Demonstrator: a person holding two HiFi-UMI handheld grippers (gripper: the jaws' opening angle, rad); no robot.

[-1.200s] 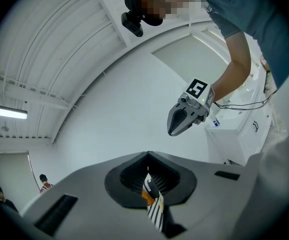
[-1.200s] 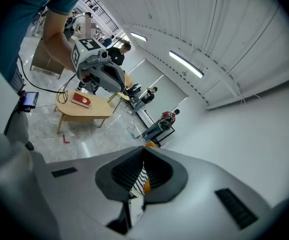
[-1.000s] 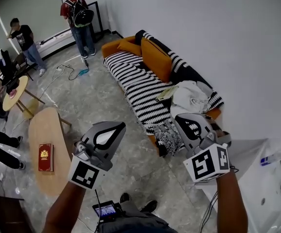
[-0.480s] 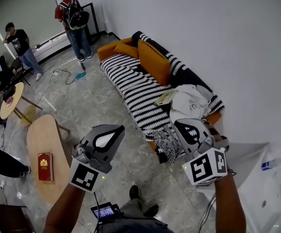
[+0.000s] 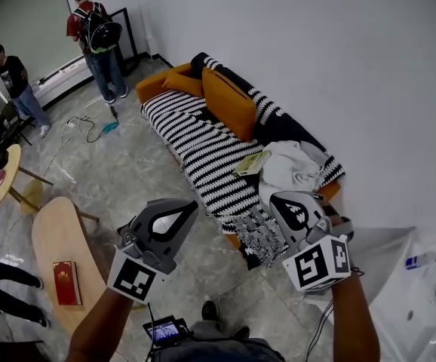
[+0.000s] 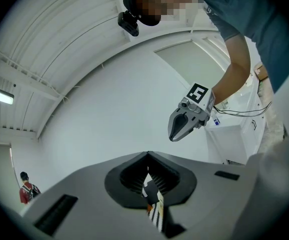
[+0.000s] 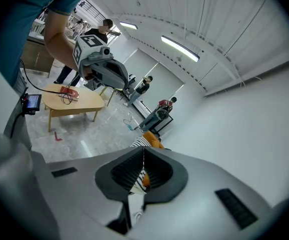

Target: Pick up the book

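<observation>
A red book (image 5: 66,283) lay flat and closed at the lower left of the head view, on the bare top of an oval wooden table (image 5: 52,232). Its hard cover faced up, with a small gold emblem near the upper end; the print was too small to read. Its long side ran roughly up the frame, tilted slightly. Nothing touched it.

Near the centre of the frame a thin, pale yellow-green booklet (image 5: 252,162) lay flat on the black-and-white striped sofa cover (image 5: 203,145), turned at an angle, one end just beside a heap of white cloth (image 5: 290,164). It too lay untouched.
</observation>
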